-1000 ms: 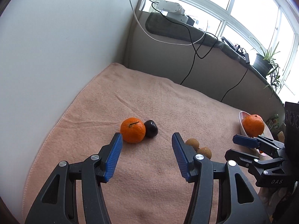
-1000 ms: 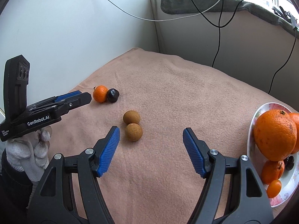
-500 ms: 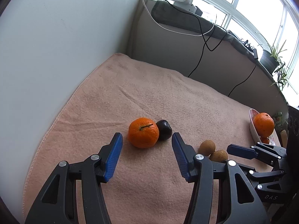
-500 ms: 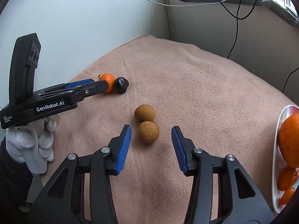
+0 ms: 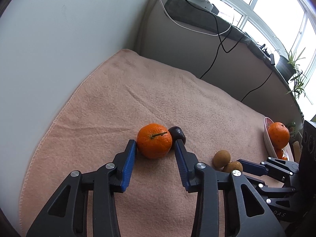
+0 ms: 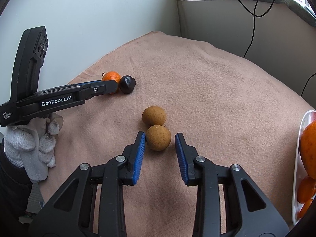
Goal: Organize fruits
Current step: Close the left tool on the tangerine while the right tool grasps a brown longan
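Note:
A small orange (image 5: 154,140) with a stem lies on the pink cloth, touching a dark plum (image 5: 177,134) on its right. My left gripper (image 5: 155,145) is open, its blue pads on either side of the orange. Two brown round fruits lie close together: the near one (image 6: 158,137) sits between the open pads of my right gripper (image 6: 160,138), the far one (image 6: 154,115) just beyond it. The left pad is almost touching the near fruit. The right wrist view also shows the orange (image 6: 111,76) and plum (image 6: 127,84) behind the left gripper (image 6: 106,86).
A white plate (image 5: 267,136) with a big orange (image 5: 278,134) and smaller fruits stands at the cloth's right edge; its rim (image 6: 298,148) shows in the right wrist view. White wall on the left, a beige ledge with cables behind. A gloved hand (image 6: 33,144) holds the left gripper.
Both grippers have moved forward and down to their fruits. The left pads now flank the orange. The right jaws have narrowed around the near brown fruit.

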Demonstrator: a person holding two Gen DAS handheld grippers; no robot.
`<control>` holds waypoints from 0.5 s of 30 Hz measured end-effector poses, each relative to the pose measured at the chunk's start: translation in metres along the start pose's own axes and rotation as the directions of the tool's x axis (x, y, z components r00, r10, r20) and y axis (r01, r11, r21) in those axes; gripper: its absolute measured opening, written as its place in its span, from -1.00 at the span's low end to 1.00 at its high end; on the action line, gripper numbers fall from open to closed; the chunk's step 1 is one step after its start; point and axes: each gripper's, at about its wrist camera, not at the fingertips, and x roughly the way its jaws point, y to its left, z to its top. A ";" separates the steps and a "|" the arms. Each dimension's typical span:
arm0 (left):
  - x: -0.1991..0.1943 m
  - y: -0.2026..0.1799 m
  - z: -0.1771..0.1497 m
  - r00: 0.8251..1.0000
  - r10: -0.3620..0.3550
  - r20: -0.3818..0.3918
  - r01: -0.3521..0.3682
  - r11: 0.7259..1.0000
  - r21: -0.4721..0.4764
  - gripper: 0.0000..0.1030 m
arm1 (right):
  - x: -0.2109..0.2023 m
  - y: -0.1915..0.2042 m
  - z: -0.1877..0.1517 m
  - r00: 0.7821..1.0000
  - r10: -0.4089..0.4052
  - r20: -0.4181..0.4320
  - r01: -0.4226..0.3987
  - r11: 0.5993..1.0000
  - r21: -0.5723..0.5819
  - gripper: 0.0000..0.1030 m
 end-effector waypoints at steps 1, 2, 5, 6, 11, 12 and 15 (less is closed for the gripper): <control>0.000 0.000 0.000 1.000 0.001 0.000 -0.001 1.000 0.000 -0.31 | 0.000 0.001 0.000 1.000 -0.001 0.000 0.001 1.000 -0.001 -0.38; 0.000 0.000 0.000 1.000 0.000 0.001 0.000 1.000 0.000 -0.31 | 0.000 0.001 0.000 1.000 -0.001 0.000 0.001 1.000 -0.004 -0.40; -0.001 -0.001 -0.001 1.000 0.005 0.004 -0.005 1.000 0.006 -0.32 | -0.001 0.001 -0.001 1.000 -0.003 0.001 0.003 1.000 -0.010 -0.45; -0.001 -0.001 -0.001 1.000 0.006 0.005 -0.006 1.000 0.007 -0.33 | -0.001 0.001 -0.001 1.000 -0.004 0.001 0.004 1.000 -0.012 -0.45; -0.005 0.000 -0.002 1.000 0.008 0.012 -0.008 1.000 0.008 -0.33 | -0.004 0.000 -0.001 1.000 -0.006 0.008 0.006 1.000 -0.003 -0.46; -0.006 -0.001 -0.002 1.000 0.008 0.014 -0.008 1.000 0.009 -0.33 | -0.004 0.000 -0.002 1.000 -0.005 0.009 0.005 1.000 -0.002 -0.46; -0.011 -0.002 -0.003 1.000 0.006 0.021 -0.006 1.000 0.009 -0.33 | -0.007 -0.001 -0.003 1.000 -0.005 0.014 0.005 1.000 0.004 -0.46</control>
